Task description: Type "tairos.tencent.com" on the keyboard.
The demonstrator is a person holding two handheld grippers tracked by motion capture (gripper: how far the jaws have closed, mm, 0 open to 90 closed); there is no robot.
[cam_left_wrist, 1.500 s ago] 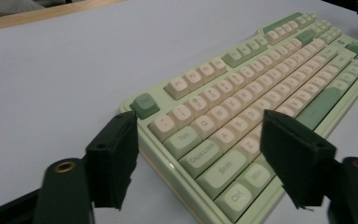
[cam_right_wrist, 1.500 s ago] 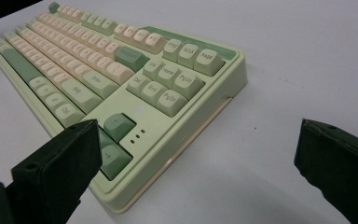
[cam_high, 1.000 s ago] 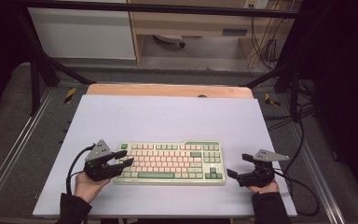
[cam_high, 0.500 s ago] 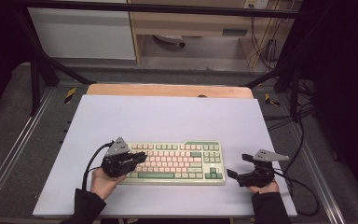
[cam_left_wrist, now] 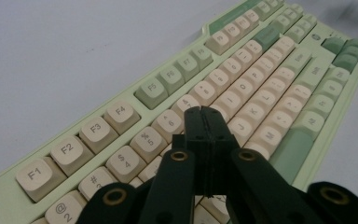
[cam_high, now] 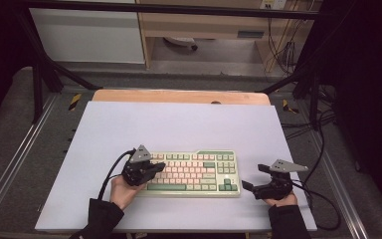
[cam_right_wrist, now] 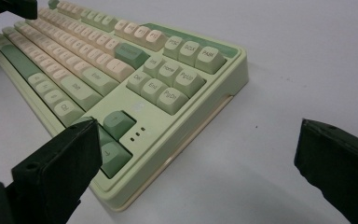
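The left gripper [cam_high: 155,166], jaws pressed together on nothing, has moved in from the keyboard's left end and now hovers over its left keys, tips above the number and letter rows. The right gripper [cam_high: 251,178] stays spread wide just off the right end. One keyboard [cam_high: 199,173] lies near the tabletop's [cam_high: 179,124] front edge between two grippers.

Pale lavender table [cam_high: 179,124], wooden strip along far edge; green and cream keyboard [cam_high: 199,172] lying flat near front, slightly right of centre.
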